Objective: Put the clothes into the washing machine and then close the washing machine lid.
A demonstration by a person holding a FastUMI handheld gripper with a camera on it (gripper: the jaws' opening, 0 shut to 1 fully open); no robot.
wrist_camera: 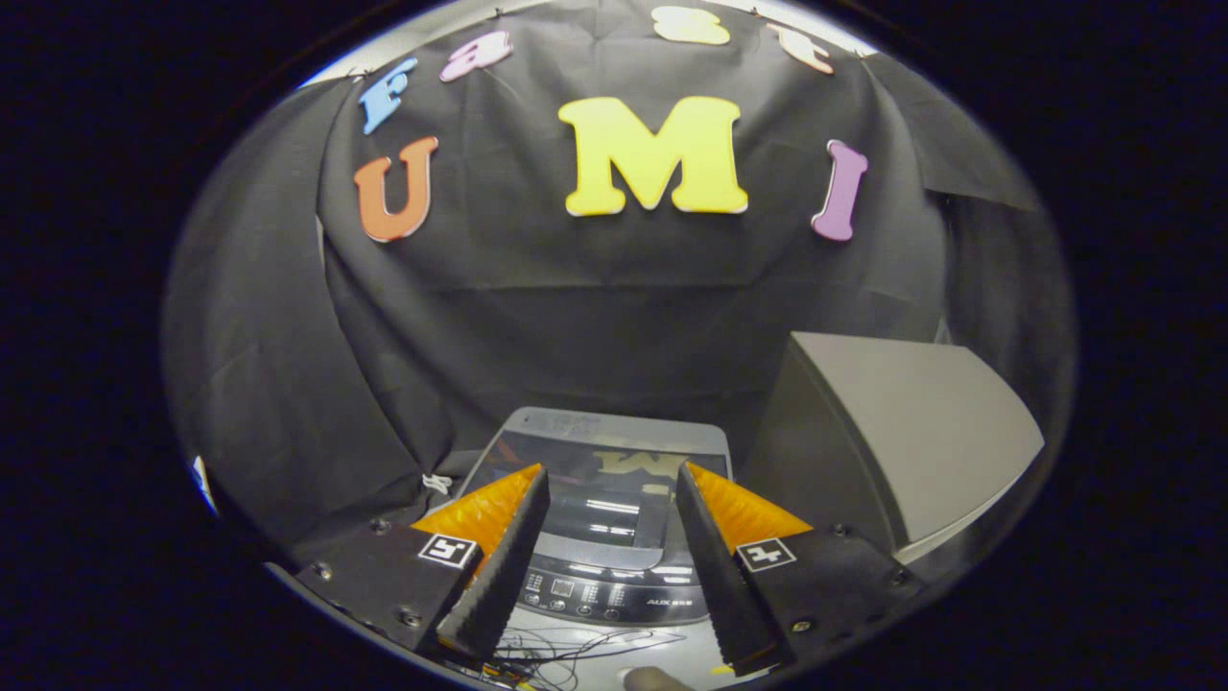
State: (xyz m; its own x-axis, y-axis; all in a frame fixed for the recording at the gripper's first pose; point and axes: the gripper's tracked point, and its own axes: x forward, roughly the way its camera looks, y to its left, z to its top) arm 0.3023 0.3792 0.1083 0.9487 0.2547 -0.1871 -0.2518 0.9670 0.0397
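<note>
- Cloth of the booth wall is seen hanging in folds at the far left, behind and beside the machine; no clothes can be made out anywhere among the things in sight, so where the garments lie cannot be told.
- Gripper is held above the washing machine, its two fingers spread wide apart with nothing between them but open air and the machine below.
- Washing machine is seen just ahead of and beneath the fingers, its glossy lid lying flat and shut, with the control panel at the near edge.
- Lid is judged to be rigid, smooth and slippery on its glass face; a hold is better taken at its front lip near the panel, where an edge can be hooked and lifted.
- Clothes are expected to be soft, light and limp; a pinch on a bunched fold is judged safest.
- Thin wires are seen lying in front of the panel and could be snagged.
- Grey box is seen standing just beside the machine on the right.
</note>
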